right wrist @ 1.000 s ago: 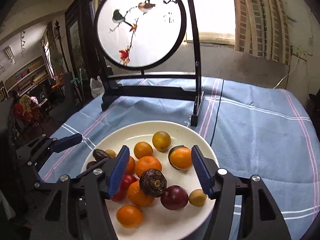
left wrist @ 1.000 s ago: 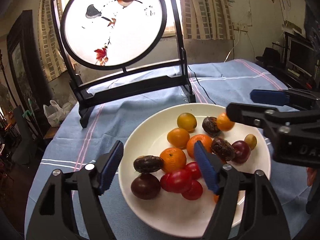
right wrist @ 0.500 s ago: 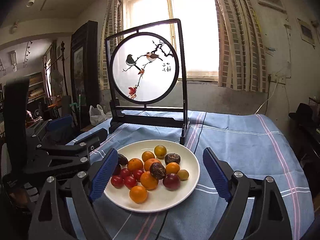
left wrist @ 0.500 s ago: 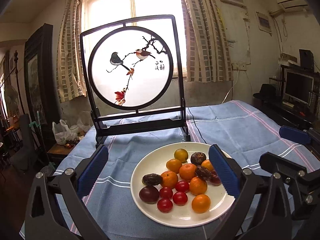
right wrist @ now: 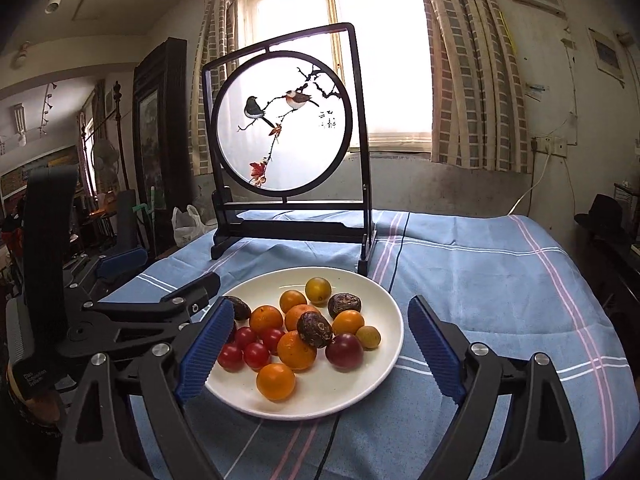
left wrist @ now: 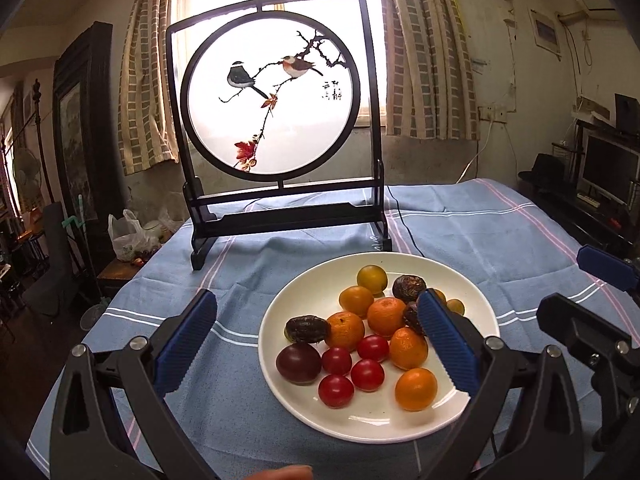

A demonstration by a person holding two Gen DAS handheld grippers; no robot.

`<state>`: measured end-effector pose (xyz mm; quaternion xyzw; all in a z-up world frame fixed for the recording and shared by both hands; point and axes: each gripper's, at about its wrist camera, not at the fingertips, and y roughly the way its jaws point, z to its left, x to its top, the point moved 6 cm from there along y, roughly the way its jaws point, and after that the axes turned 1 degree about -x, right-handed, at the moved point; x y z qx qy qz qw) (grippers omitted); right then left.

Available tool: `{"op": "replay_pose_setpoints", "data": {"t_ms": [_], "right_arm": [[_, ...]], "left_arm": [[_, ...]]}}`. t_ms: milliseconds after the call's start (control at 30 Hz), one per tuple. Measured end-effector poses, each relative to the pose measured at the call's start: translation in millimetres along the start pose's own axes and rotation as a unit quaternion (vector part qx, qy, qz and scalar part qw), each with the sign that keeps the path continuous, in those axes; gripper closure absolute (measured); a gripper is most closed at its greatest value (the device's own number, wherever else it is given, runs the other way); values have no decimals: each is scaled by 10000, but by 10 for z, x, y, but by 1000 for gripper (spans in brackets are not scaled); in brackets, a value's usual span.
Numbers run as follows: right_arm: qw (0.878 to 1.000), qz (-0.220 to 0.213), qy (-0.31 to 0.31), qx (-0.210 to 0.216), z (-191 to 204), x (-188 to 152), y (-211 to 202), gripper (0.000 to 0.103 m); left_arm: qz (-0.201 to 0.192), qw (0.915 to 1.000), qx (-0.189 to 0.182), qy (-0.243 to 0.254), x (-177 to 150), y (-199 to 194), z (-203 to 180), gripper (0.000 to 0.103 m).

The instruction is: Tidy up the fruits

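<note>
Both grippers have pulled back from the plate [left wrist: 472,280] since a second ago — left gripper [left wrist: 316,344] and right gripper [right wrist: 316,356] now hover short of it, jaws wide open, empty. Fruits [right wrist: 296,350] sit grouped by colour on the plate on the bench [right wrist: 500,280] — sorting looks done.

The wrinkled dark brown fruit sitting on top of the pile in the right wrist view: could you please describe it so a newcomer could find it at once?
Start at the white plate on the blue striped tablecloth, in front of the bird-painted screen. Near the middle of the plate lies a heap of oranges. The wrinkled brown fruit rests on top of them, the only fruit raised above the rest; its two look-alikes lie flat on the plate.
</note>
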<state>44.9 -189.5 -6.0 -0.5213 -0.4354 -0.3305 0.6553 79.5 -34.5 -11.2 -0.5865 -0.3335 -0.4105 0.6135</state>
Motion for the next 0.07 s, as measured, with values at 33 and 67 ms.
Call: {"op": "replay_pose_setpoints", "data": {"t_ms": [33,67], "right_arm": [[10000,-9,-17,-55,-2,-5,5,14],[9999,-5,-41,-96,-5,-13,11,14]], "left_arm": [[-15,10000,5,-28,-1,3,9,5],[-16,10000,22,-53,-8,12,17,5]]}}
